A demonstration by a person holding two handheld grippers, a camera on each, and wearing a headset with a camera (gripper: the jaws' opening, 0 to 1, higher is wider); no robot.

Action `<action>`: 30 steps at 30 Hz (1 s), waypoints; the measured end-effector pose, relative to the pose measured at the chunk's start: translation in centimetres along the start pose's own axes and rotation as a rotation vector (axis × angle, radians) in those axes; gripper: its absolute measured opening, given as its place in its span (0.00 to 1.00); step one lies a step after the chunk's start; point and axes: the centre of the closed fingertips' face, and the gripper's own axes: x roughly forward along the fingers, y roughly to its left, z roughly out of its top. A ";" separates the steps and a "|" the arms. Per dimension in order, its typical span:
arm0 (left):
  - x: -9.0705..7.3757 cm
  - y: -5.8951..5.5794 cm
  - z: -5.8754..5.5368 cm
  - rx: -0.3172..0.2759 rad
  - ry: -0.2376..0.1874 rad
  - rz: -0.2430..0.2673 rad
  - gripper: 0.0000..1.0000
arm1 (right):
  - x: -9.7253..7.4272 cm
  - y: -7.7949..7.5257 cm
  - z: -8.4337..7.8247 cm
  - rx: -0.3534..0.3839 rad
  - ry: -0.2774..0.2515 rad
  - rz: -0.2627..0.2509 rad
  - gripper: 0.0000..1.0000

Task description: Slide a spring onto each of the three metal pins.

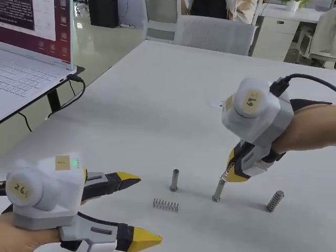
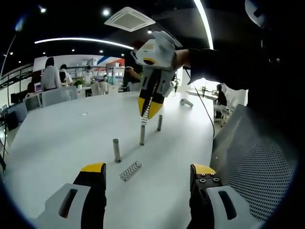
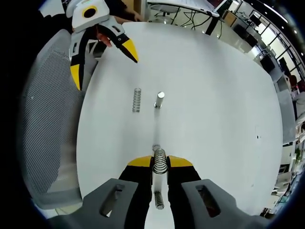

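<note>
Steel spring [image 3: 160, 161] is being pinched in the right gripper's [image 1: 231, 176] narrow jaws at the middle pin's [image 1: 217, 190] tip. This looks like the second fitting, since the sprung pin [image 1: 274, 201] is standing nearby. Next: align, slide down. Left gripper [image 1: 143, 210] is hovering wide open and empty by the loose spring [image 1: 165, 205].

An open laptop [image 1: 26, 58] is sitting left of the white table [image 1: 157, 94] — a black cable [image 1: 80, 90] is hanging from it — and a grey chair [image 1: 215, 34] is standing beyond.
</note>
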 end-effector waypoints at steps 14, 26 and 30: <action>0.0 0.0 -0.1 -0.002 0.000 0.002 0.66 | 1.0 0.1 0.0 -0.003 0.018 0.019 0.09; 0.0 -0.1 0.1 0.001 -0.001 0.002 0.66 | 2.5 0.1 -0.3 -0.012 0.054 0.036 0.09; 0.0 0.0 0.0 0.003 -0.001 0.002 0.66 | 3.0 0.2 -0.4 -0.006 0.064 0.045 0.09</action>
